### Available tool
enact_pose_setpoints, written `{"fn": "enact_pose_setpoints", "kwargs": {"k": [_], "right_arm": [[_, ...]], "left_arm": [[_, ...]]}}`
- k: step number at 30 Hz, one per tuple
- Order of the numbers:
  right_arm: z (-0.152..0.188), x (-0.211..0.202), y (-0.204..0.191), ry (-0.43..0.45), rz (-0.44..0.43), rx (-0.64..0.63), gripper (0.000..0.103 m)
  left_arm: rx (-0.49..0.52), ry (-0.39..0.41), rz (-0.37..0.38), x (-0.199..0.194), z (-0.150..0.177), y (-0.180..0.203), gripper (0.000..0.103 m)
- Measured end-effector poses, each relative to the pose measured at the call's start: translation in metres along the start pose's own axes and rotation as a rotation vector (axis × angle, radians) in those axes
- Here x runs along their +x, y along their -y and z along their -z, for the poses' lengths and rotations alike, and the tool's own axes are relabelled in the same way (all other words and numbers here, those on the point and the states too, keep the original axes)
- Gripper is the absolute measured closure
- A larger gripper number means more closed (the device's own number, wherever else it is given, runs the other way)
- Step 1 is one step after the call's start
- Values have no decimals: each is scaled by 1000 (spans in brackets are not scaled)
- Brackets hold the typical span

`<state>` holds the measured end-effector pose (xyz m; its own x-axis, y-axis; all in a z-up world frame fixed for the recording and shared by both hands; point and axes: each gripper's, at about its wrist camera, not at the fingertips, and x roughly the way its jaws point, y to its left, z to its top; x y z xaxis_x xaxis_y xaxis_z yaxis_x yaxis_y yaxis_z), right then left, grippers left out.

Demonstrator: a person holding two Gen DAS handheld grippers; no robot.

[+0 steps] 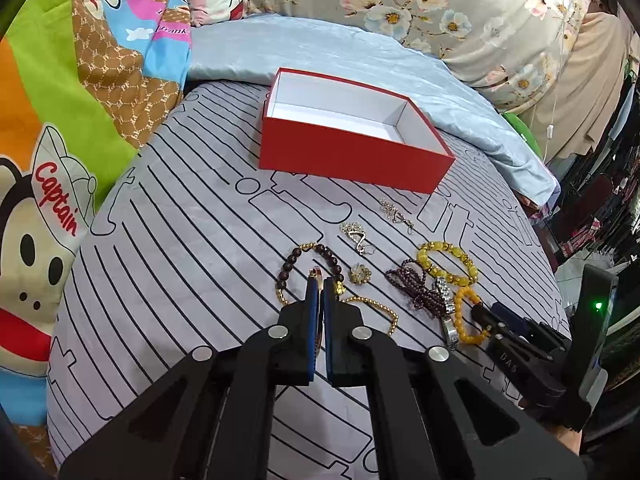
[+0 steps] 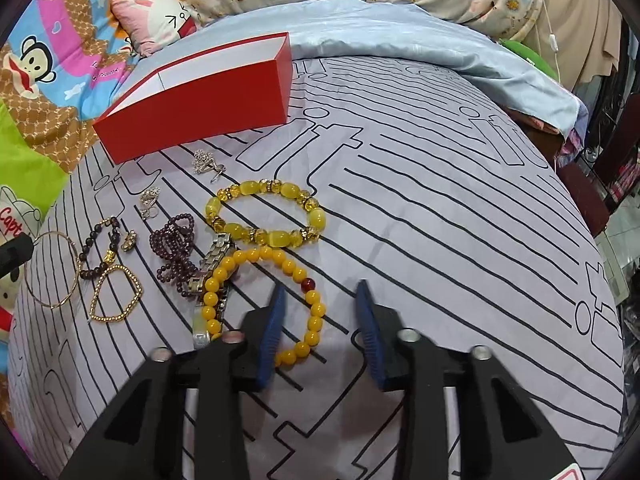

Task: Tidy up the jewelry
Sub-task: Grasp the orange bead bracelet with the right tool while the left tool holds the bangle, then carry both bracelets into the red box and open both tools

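Note:
An open red box with a white inside stands on the grey lined bedsheet; it also shows in the right wrist view. My left gripper is shut on a thin gold bangle, held edge-on between the pads above a dark bead bracelet. My right gripper is open over the right side of an orange bead bracelet. Nearby lie a yellow bead bracelet, a purple bead strand, a silver watch, a gold bead bracelet and small silver pieces.
A pale blue blanket lies behind the box. Cartoon-print bedding is at the left and a floral curtain at the back. The bed's edge drops off at the right.

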<state>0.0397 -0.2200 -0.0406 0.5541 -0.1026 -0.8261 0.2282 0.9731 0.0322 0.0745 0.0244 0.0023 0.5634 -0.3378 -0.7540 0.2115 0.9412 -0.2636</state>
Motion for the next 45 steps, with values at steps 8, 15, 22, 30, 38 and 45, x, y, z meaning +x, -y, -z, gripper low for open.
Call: {"fn": "enact_pose_setpoints", "kwargs": {"k": [8,15,22,30,38,45], "right_arm": [[0,-12,4,9,-31,18,96],[-8,-49,0,70,-74,5,96],[-39,-85,-14,141,-115,-47,96],[-110,-85,-37,205,-192,-105,96],[-206,-35,-62,218,-285,-129,96],[-264,42,-83,144,-346,-117,96]], "left_arm": [[12,-10,-18,-1,6,1,101],[25,9,2,-13,1,7,101],[49,52,48,-27,-24,14,101],[100,110,107,-19,-84,24,101],[128,144,136,39,-176,25,101],[143,113,175,109,-237,24,101]]}}
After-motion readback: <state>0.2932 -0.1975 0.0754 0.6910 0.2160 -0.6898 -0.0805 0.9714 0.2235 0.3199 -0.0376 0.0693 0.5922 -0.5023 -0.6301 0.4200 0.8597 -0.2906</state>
